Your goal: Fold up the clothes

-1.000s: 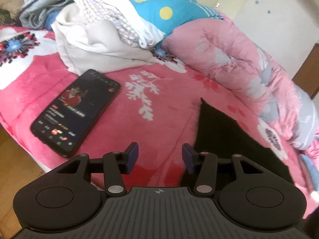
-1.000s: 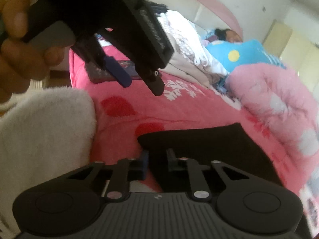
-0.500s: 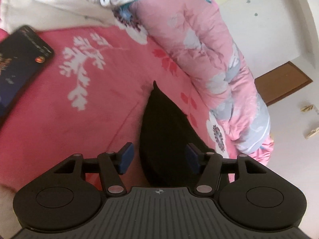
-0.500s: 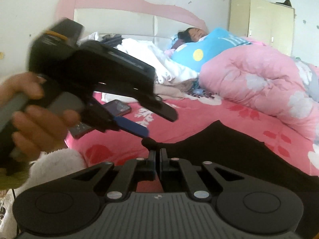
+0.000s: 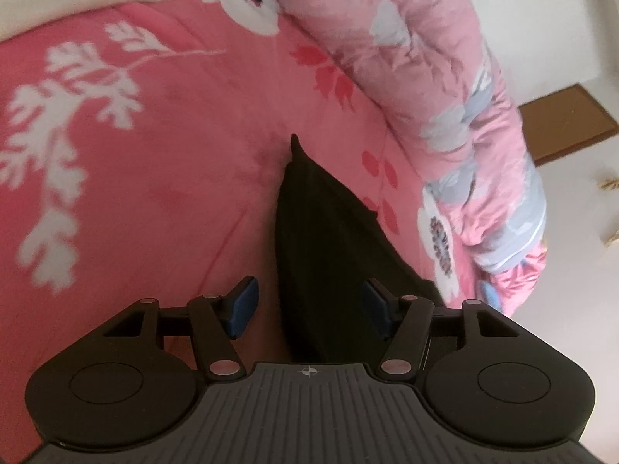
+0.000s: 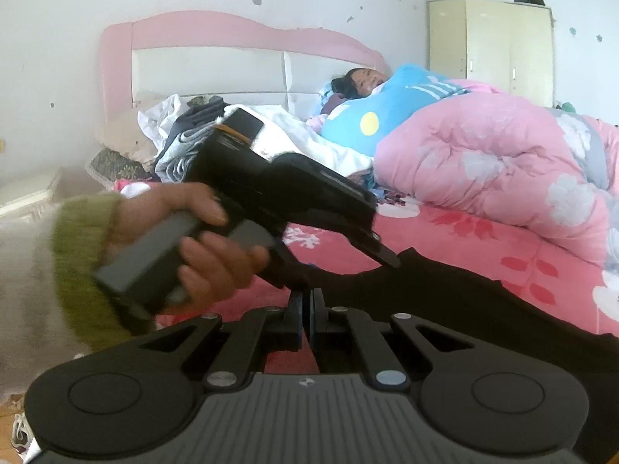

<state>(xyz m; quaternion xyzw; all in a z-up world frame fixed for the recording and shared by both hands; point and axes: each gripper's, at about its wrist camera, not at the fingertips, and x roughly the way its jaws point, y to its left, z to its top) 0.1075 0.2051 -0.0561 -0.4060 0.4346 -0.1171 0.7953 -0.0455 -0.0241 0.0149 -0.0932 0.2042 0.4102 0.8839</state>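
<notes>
Black garment (image 5: 329,255) flat on the pink bed (image 5: 162,162); right claw (image 6: 306,311) clamped on its edge, probably. Left claw (image 5: 309,305) has just been opening, straddles cloth untouched. Soft, limp: grab corners

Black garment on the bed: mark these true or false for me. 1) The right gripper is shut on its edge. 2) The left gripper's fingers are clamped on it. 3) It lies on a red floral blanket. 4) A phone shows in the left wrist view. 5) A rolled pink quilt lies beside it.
1) True: the right gripper is shut, pinching the black garment at its near edge.
2) False: the left gripper is open; its fingers stand apart with the garment between them, not pressed.
3) True: it lies on the red floral blanket.
4) False: no phone shows there now.
5) True: the pink quilt lies alongside.
</notes>
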